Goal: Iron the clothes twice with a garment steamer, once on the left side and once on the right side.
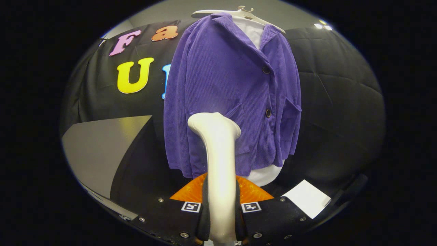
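Gripper (221, 218) clamped on the white garment steamer (218, 164), both fingers pressed to its handle; steamer stands upright between them, head up against the lower front of the purple jacket (225, 89). Jacket hangs on a white hanger (239, 13), buttoned, white shirt (252, 30) showing at collar and hem. Orange pad (251, 191) just beyond the fingers; white card (307, 198) to the right.

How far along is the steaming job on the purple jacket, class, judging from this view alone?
Done: the tool is shut on the white garment steamer, its fingers pressing the handle from both sides. In hand: the steamer head is raised in front of the lower left front of the purple corduroy jacket on its hanger; contact cannot be told. Left: nothing shows either pass finished, so both sides may remain.
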`<action>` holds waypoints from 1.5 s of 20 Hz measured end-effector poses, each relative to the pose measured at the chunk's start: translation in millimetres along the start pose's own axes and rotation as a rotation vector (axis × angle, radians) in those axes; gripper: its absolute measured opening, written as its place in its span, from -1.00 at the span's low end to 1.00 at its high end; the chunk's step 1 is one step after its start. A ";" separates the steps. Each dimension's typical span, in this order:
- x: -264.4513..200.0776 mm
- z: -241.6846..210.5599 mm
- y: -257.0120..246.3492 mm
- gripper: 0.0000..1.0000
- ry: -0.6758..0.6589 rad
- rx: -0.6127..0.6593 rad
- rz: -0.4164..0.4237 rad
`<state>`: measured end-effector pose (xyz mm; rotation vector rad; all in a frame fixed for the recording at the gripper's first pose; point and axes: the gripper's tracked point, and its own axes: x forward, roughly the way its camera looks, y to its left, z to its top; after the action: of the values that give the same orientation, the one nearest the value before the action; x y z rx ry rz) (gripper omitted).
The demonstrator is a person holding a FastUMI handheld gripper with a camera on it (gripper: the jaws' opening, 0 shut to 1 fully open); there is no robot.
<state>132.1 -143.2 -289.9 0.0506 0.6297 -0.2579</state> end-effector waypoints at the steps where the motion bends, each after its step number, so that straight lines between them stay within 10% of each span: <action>1: 1.0 -3.3 0.8 -0.43 0.004 0.008 -0.002; 16: -1.3 -45.6 -7.8 -0.43 0.072 0.064 -0.063; 30: -56.6 35.1 -81.3 -0.43 -0.026 0.150 -0.166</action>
<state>87.6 -213.6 -225.7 0.1391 0.5882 -0.4659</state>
